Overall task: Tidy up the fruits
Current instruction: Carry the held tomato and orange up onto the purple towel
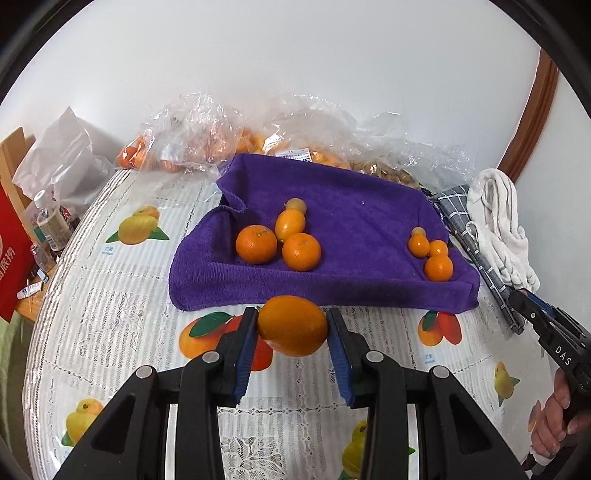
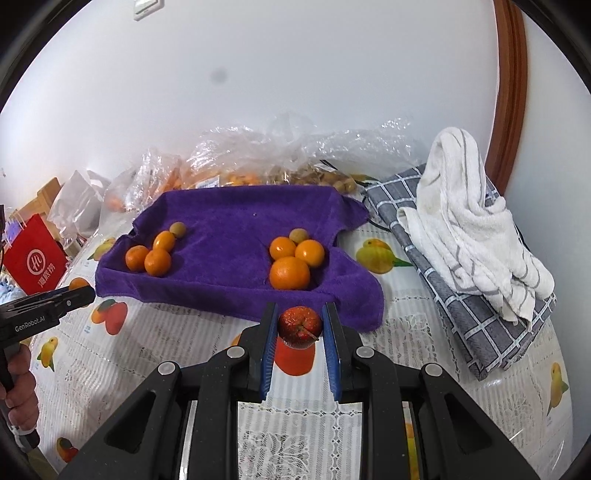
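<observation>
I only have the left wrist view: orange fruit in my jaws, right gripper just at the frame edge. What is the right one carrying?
Observer: The right gripper is shut on a small red fruit.
Operator: What shows beside the purple towel on the right?
Observer: The grey checked cloth lies spread wide, the white towel heaped on it.
Operator: Anything on the wall?
Observer: A white switch plate at the top left.
</observation>
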Tool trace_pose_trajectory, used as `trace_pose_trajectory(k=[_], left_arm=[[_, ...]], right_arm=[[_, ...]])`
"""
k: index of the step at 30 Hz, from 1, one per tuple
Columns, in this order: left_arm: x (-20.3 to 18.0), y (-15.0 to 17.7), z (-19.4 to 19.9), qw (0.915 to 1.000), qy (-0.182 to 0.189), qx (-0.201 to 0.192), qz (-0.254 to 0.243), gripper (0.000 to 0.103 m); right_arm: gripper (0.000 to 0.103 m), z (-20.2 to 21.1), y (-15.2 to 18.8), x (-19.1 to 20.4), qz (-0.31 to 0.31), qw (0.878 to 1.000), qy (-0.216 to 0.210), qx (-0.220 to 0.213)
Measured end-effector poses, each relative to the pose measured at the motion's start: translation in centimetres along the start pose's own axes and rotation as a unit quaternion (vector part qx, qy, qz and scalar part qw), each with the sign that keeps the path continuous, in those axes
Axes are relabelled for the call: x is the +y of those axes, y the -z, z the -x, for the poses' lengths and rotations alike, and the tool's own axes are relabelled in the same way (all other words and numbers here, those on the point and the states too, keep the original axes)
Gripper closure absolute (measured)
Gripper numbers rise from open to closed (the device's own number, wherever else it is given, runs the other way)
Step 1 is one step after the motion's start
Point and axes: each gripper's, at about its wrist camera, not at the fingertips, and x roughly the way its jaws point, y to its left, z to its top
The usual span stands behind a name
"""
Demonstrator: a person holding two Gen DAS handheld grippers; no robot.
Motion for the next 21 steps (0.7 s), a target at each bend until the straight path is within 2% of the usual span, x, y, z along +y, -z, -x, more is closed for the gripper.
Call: trace_pose_trajectory(k=[11,21], left_arm=[[-0.5,-1.4,1.4,0.9999,0.007,-0.014,-0.006,0.068],[0.4,-2.4,1.1,0.9998,0.008,-0.016,-0.003,0.068]], right_arm=[[0.079,0.4,-1.1,0.3,-0.003,1.0,-0.006,-0.01],[0.079,-0.3,-2.2,1.1,0.0,1.0,-0.015,-0.016]])
